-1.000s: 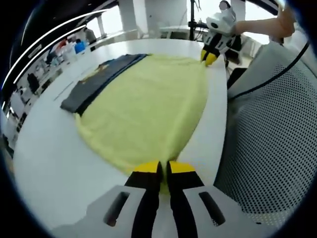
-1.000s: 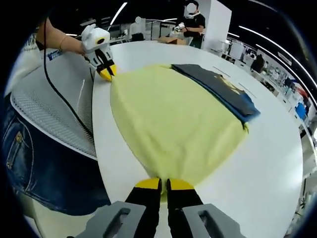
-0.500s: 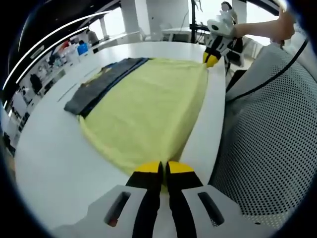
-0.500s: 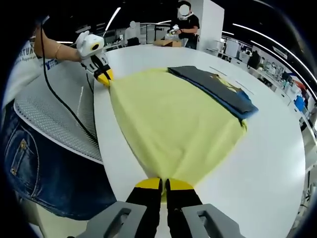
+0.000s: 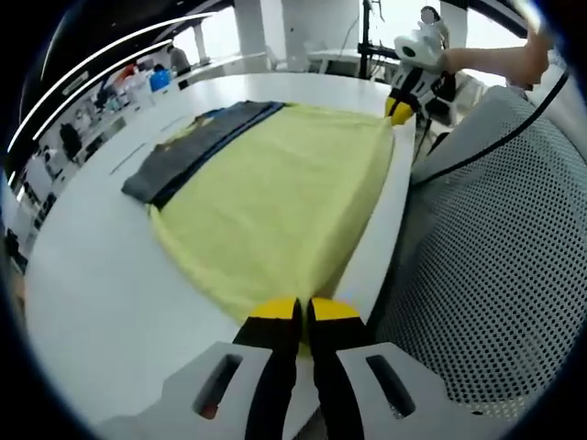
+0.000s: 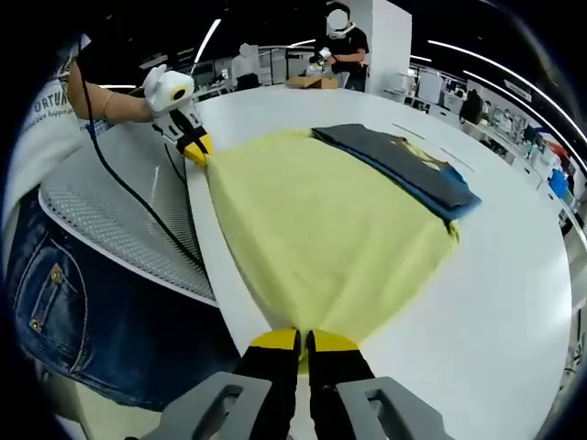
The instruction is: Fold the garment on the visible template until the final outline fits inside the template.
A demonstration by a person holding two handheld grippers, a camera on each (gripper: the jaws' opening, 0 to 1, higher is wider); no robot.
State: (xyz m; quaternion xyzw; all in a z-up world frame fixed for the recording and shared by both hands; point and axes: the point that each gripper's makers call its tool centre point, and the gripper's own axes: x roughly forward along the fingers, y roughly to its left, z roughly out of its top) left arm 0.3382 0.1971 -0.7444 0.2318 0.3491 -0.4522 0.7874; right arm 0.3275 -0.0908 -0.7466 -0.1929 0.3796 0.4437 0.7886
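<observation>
Yellow garment (image 5: 275, 206) spread flat on white tabletop (image 5: 92, 275), its near edge running along the tabletop edge by the person

Left gripper view: left gripper (image 5: 303, 312) at 6 o'clock, yellow-tipped fingers (image 5: 273, 316) pressed together, pinching one near corner of the garment at the tabletop edge. Cloth fans away toward 12 o'clock. Right gripper (image 5: 400, 110) at about 1 o'clock, held by a hand (image 5: 537, 46), its yellow tips closed on the far corner of the same edge

Dark blue-grey folded garment (image 5: 188, 151) at about 10 o'clock, lying along the yellow garment's far side, touching it and partly under its edge

White mesh sheet (image 5: 495, 247) at 3 o'clock, just off the tabletop edge, black cable (image 5: 495, 142) crossing it

Right gripper view: right gripper (image 6: 303, 341) at 6 o'clock, fingers (image 6: 332, 345) shut together on the garment (image 6: 330, 229) corner. Left gripper (image 6: 197, 147) at about 11 o'clock, tips clamped on the opposite corner. Dark garment (image 6: 404, 165) at about 1 o'clock, beyond the yellow one, a small yellow print on it

Person's blue jeans (image 6: 83, 321) at 8 o'clock, beside the tabletop (image 6: 495, 302). Another person (image 6: 344, 46) stands at 12 o'clock, well apart, past the far end

Cannot tell any template outline on the tabletop
</observation>
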